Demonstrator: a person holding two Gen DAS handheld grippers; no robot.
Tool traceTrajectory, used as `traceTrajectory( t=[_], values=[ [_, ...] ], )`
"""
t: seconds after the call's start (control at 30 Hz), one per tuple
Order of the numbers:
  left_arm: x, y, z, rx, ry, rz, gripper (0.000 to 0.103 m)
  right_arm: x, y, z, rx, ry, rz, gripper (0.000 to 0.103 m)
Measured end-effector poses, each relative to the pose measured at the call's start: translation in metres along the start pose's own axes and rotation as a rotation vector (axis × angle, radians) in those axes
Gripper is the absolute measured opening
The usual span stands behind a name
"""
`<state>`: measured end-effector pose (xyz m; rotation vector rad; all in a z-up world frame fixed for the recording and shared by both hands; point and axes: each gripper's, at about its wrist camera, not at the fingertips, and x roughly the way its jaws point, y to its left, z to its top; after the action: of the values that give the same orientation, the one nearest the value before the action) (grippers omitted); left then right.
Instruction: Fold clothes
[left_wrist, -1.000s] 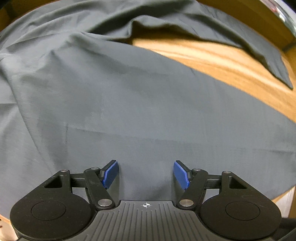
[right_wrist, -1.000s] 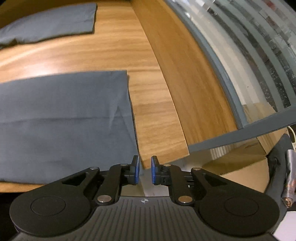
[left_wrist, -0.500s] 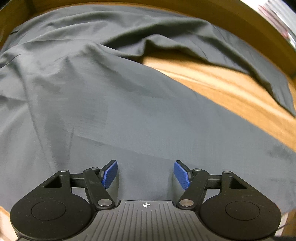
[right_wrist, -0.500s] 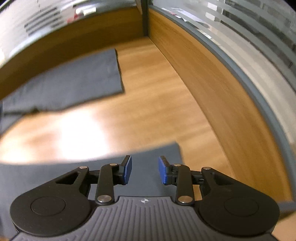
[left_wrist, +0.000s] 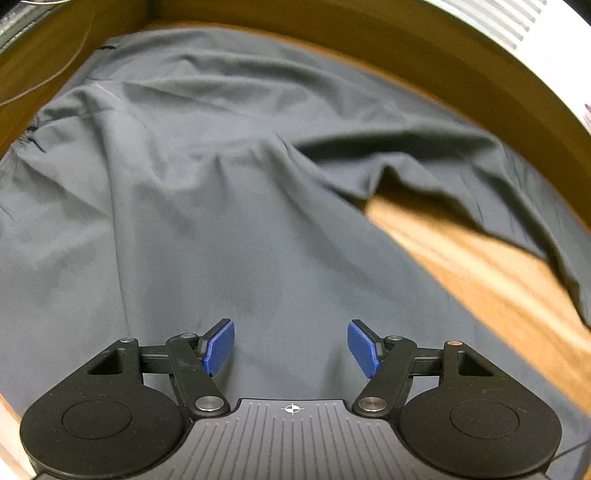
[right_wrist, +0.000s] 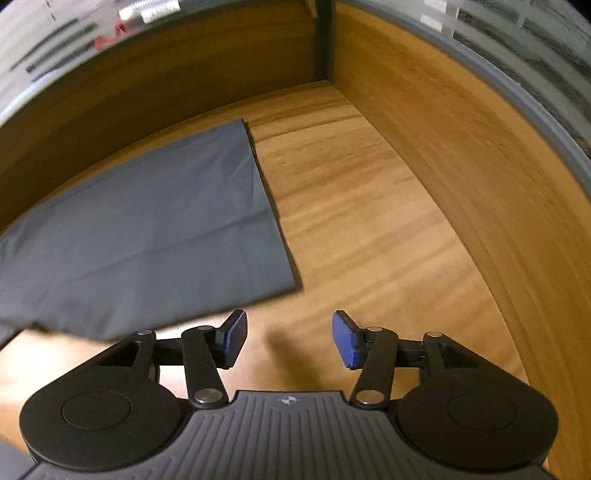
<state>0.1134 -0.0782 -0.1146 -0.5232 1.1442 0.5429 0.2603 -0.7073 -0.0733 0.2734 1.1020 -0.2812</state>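
Dark grey trousers (left_wrist: 229, 221) lie spread over the wooden table (left_wrist: 491, 266), wrinkled where the two legs part. My left gripper (left_wrist: 291, 345) hangs open over the near leg with only flat cloth below its blue pads. In the right wrist view, the far trouser leg (right_wrist: 147, 229) lies flat, its hem end (right_wrist: 273, 214) straight. My right gripper (right_wrist: 290, 338) is above bare wood just off that leg's near corner; its jaws are opening and nothing is between them.
Wooden partition walls (right_wrist: 480, 155) border the table at the back and right, meeting at a dark corner post (right_wrist: 323, 40). Frosted striped glass (right_wrist: 535, 33) sits above them. Bare wood (right_wrist: 351, 206) lies right of the trouser hem.
The right gripper swept from the near leg's hem across the table to the far leg's corner, and its jaws went from nearly shut to wide apart. The left view rolled and shifted toward the waist.
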Motion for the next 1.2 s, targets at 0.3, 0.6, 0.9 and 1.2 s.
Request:
traceTrajectory(
  t=[0.3,0.6,0.9,1.2],
  values=[
    [0.01,-0.002,0.048,-0.067,-0.059,0.059,0.07,0.025,0.037,0.012,-0.096,-0.036,-0.059,0.059],
    [0.03,-0.007,0.091,-0.21,-0.075,-0.008,0.062,0.026,0.044,0.015,-0.185,-0.057,-0.045,0.011],
    [0.055,-0.011,0.099,-0.423,0.056,-0.062,0.059,0.026,0.04,0.016,-0.19,-0.056,-0.05,0.008],
    [0.053,0.002,0.096,-0.506,0.005,0.011,0.002,0.013,0.03,0.022,-0.198,-0.086,-0.072,0.004]
  ],
)
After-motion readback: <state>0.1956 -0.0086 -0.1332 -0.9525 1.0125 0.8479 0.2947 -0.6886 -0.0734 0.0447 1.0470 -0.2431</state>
